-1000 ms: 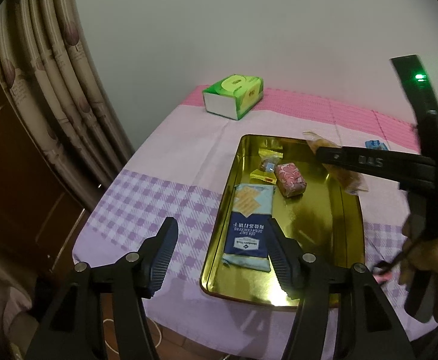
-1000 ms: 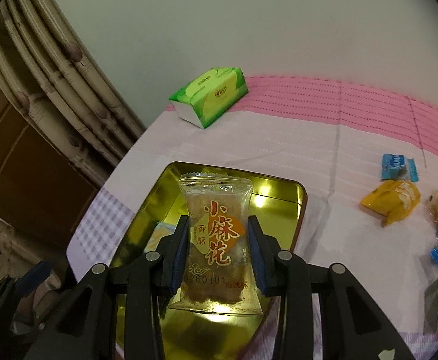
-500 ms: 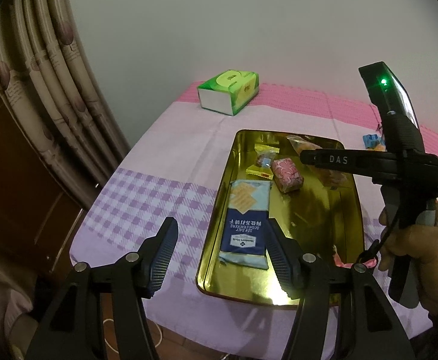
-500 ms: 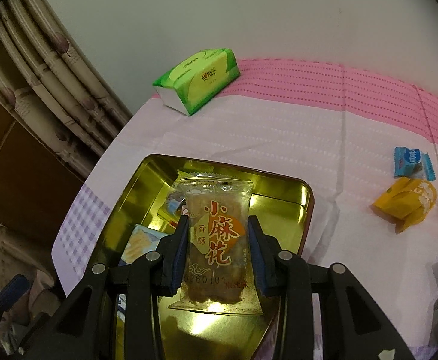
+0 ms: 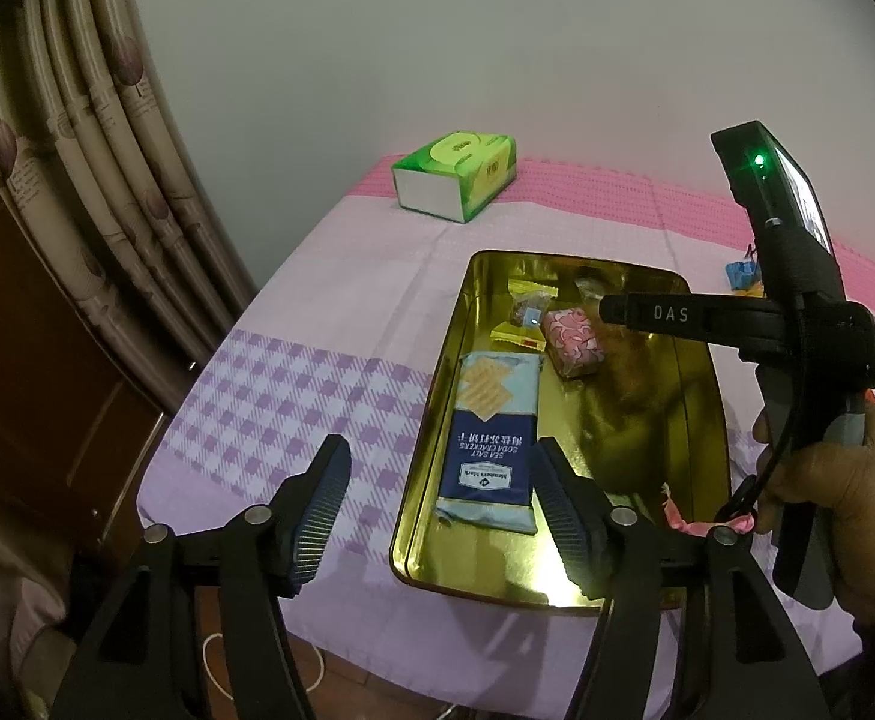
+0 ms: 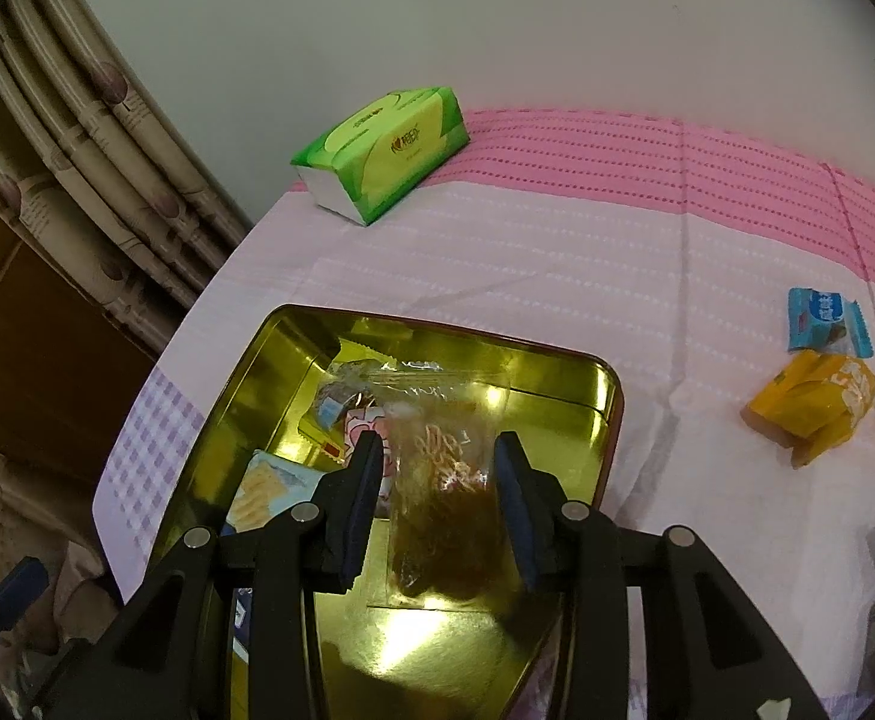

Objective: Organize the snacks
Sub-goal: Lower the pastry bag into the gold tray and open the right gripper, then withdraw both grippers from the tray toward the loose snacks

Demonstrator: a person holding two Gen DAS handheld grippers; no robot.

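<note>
Snack packet [image 6: 437,480] dropped, right gripper [image 6: 437,501] opening, gold tray [image 6: 557,372]

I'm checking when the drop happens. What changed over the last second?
The right claw carried the clear fried-twist packet over the gold tray and is opening; the packet has tipped flat and hangs loose between the pads. The left claw is opening too, empty. The cracker pack, pink candy and tissue pack stayed put.
</note>
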